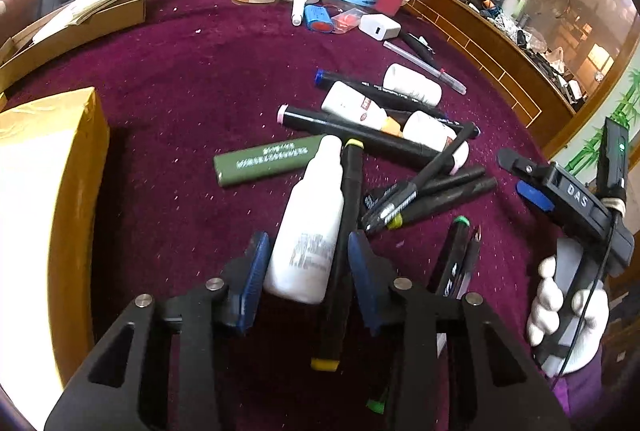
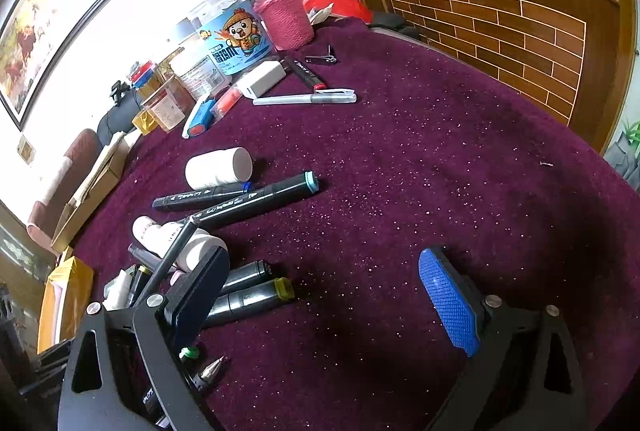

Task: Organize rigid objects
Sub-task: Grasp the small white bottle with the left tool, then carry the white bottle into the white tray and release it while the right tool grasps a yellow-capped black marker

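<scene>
The white plastic bottle (image 1: 306,235) lies on the purple cloth (image 1: 180,103) between the parted fingers of the left gripper (image 1: 308,267), its long axis pointing away. The right gripper (image 2: 332,295), also apart, is farther.

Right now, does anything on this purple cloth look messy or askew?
Yes. The black markers and white plastic bottles lie jumbled, crossing and overlapping each other at odd angles. Between the fingers of the left gripper sit both a tall white bottle and a yellow-capped black marker, so a grasp could catch both.
</scene>
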